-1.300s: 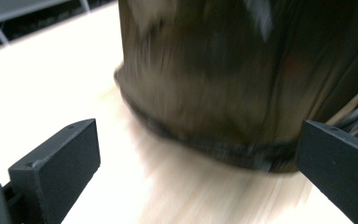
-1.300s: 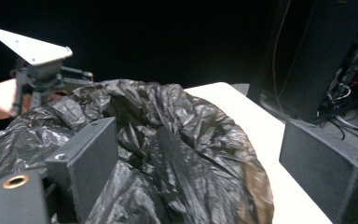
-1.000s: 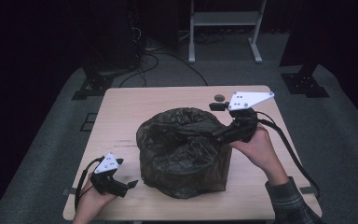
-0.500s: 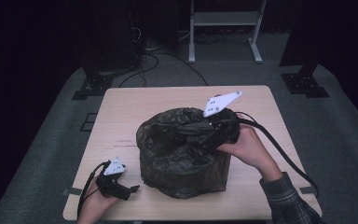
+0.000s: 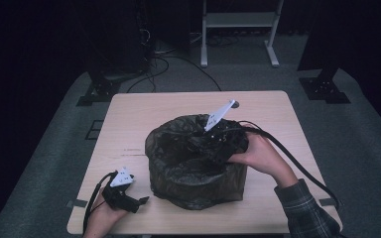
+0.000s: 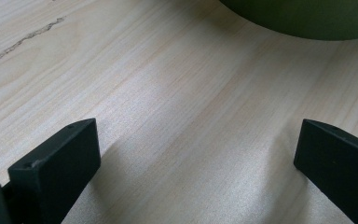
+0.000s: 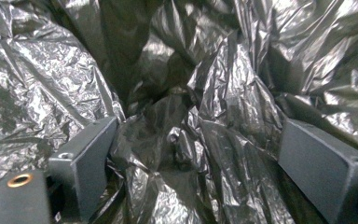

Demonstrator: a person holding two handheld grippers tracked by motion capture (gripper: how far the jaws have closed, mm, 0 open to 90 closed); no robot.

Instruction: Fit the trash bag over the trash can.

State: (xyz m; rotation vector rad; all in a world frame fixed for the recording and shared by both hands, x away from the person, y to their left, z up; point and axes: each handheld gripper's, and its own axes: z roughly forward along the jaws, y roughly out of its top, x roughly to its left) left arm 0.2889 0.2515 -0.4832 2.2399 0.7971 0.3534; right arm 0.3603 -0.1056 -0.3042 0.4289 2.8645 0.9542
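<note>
High view: your room is very dark, top and sides of frame almost black. Only table [image 5: 144,114] in middle is lit, pale. Picture is soft and a bit grainy. Left gripper view: your picture is bright, wood is clear, soft grey shadow runs through middle; near jaws look blurry. Right gripper view: you see dim crinkly bag [image 7: 214,93] with white shiny glare spots, deep black folds.
</note>
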